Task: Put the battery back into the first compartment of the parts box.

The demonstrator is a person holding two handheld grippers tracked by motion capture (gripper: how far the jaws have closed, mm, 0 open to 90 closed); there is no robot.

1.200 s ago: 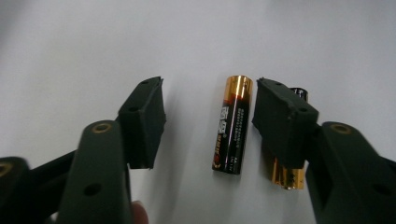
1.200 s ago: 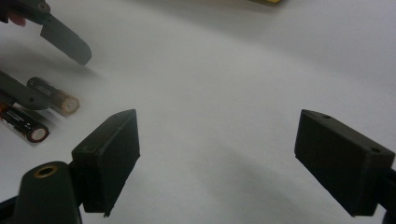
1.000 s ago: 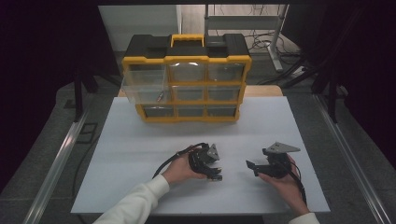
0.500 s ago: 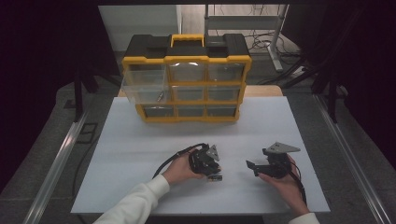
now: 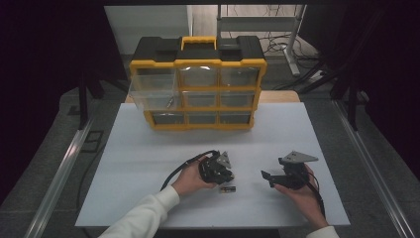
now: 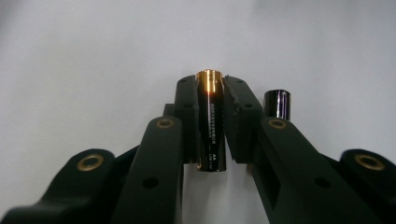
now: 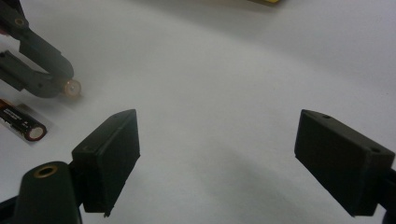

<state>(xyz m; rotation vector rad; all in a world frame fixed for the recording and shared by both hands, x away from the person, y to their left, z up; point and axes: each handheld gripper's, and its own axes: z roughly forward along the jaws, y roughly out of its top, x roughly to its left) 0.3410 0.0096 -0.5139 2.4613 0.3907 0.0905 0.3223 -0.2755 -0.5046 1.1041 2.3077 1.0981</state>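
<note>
Your left gripper (image 6: 212, 126) had just been closing, and its jaws stood clamped on 1 battery (image 6: 210, 121), which lay lengthwise between the pads with its gold end poking out past the tips. A second battery (image 6: 277, 103) lay on the white surface (image 5: 148, 163) just beside the outer face of 1 jaw. In the high view that spare battery (image 5: 228, 189) sat right in front of your left gripper (image 5: 218, 171), near the front edge.

To do this pick well, I judged that you needed to lift straight up, since a sideways drag would likely have knocked the neighbour rolling. The hold looked centred, so a steady squeeze should have been enough.

Your right gripper (image 7: 233, 154) hung over bare surface with its jaws wide apart and nothing between them, well clear of the left one.

The surface was a plain white board. At its far side stood a yellow and black drawer cabinet (image 5: 198, 84) with clear drawers, 1 drawer (image 5: 154, 91) on the left pulled out. Beyond it the room was dark, with metal rails (image 5: 64, 168) along the sides and cables on the floor behind.
</note>
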